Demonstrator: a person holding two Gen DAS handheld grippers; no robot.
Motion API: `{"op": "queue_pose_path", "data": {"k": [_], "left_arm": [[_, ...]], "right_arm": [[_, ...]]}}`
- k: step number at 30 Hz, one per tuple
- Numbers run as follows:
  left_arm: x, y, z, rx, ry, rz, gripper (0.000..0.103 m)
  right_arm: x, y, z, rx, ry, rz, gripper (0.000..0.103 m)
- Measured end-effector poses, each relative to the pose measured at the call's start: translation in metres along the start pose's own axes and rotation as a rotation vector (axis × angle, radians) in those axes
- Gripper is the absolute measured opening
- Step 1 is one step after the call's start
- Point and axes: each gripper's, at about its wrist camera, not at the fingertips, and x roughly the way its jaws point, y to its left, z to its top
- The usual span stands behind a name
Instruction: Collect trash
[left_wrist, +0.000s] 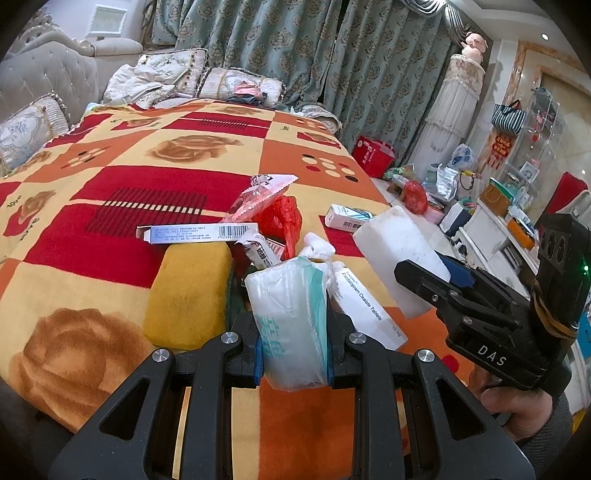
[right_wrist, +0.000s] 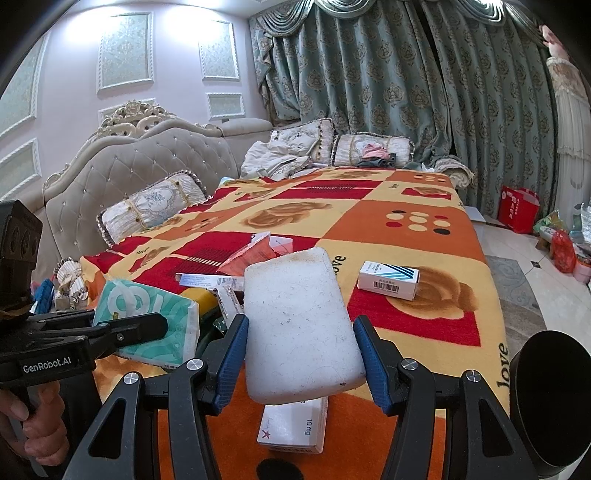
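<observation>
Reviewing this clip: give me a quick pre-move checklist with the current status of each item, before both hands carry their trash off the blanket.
1. Left gripper shut on tissue pack: ok.
2. Right gripper gripping white foam block: ok.
3. Foam block lifted clear of tablet box beneath it: cannot tell.
4. Trash bin located: cannot tell; a black round object at right is unclear.
5. Blanket cleared: not ok; striped box, yellow sponge, wrappers remain.

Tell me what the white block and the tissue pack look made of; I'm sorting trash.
White block: probably foam, matte and pitted, with dirt specks. Tissue pack: thin glossy plastic film, wrinkled and translucent, over what looks like soft paper.
</observation>
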Motion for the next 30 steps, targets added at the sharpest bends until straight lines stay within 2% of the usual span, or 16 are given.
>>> {"op": "queue_pose_path", "data": {"k": [30], "left_arm": [[0.0023, -0.0010, -0.0028, 0.003, -0.001, 0.001, 0.021]], "right_arm": [[-0.0004, -0.0025, -0.0023, 0.009, 0.011, 0.004, 0.056]]}}
